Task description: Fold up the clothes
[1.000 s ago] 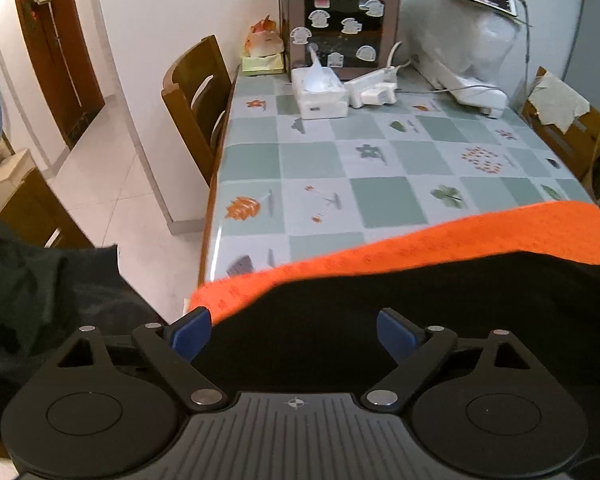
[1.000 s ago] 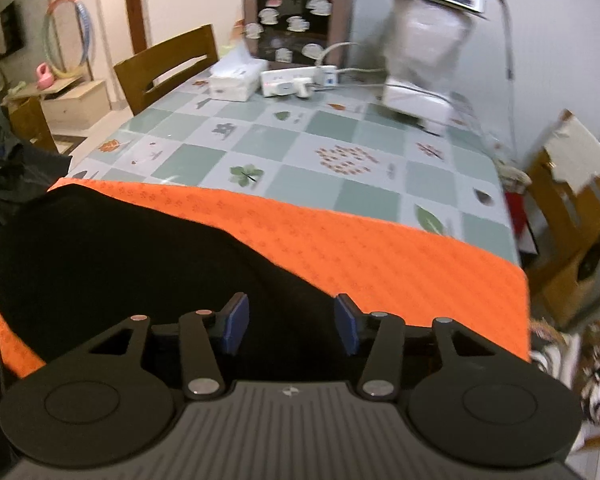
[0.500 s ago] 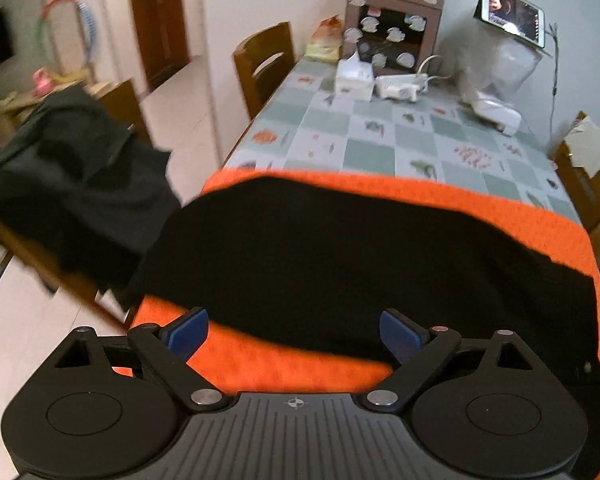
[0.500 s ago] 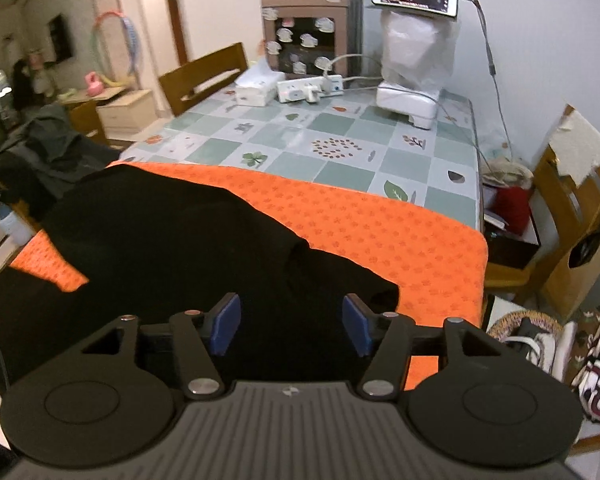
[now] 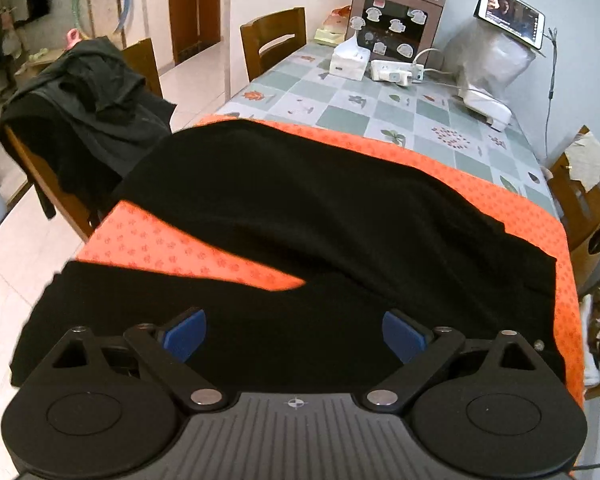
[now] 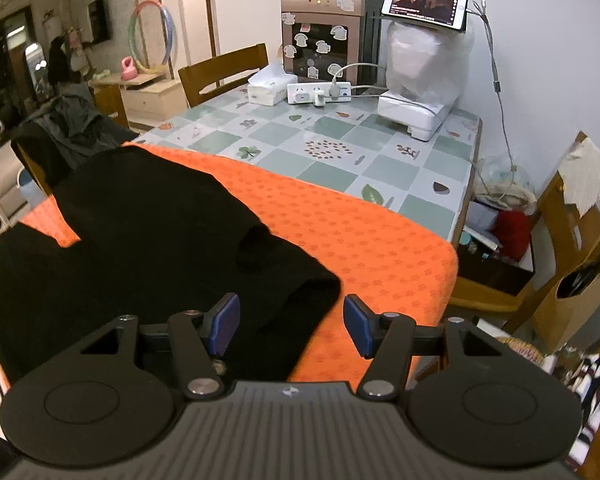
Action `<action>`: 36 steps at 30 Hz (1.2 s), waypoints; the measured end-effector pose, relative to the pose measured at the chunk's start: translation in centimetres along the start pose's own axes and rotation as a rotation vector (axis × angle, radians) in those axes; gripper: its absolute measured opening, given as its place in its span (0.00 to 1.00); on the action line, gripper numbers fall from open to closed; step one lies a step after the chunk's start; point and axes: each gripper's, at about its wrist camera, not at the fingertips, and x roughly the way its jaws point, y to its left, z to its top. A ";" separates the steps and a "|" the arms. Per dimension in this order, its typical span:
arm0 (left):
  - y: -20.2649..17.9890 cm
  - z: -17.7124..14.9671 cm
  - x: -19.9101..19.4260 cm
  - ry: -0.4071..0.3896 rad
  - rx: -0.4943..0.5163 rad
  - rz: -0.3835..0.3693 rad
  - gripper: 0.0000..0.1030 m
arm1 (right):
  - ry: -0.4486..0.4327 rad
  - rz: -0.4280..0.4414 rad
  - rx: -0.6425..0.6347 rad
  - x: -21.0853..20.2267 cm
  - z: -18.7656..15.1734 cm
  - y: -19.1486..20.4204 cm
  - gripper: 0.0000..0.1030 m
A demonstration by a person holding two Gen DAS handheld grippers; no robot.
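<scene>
Jaws of both the left gripper [image 5: 294, 334] and right gripper [image 6: 290, 322] stand apart, holding nothing, above the near edge of the black garment [image 5: 320, 208]. It sprawls over the orange cloth [image 6: 340, 224] on the bench [image 6: 340, 148]; it looks soft, light and limp, so best pinched at hem corners, and likely to sag

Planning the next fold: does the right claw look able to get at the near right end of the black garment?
Probably yes: the right claw is open, holding nothing, and the black garment ends just ahead of it with nothing between.
</scene>
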 end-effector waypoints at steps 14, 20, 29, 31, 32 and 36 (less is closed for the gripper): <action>-12.4 -9.7 -4.6 -0.027 -0.279 0.202 0.95 | -0.001 0.251 -0.284 5.5 1.0 -7.4 0.68; -17.0 -13.2 -6.2 -0.058 -0.336 0.209 1.00 | -0.013 0.324 -0.342 6.4 1.8 -8.8 0.70; -22.9 -16.0 -5.6 -0.082 -0.430 0.294 1.00 | 0.001 0.411 -0.436 8.8 2.2 -10.2 0.74; -24.4 -16.6 -4.9 -0.070 -0.491 0.359 1.00 | -0.001 0.449 -0.486 9.9 2.6 -10.6 0.76; -25.1 -16.8 -4.6 -0.064 -0.521 0.389 1.00 | 0.003 0.470 -0.510 10.5 2.8 -10.7 0.77; -28.6 -17.6 -3.0 -0.064 -0.646 0.443 1.00 | 0.041 0.550 -0.607 12.8 3.2 -11.1 0.77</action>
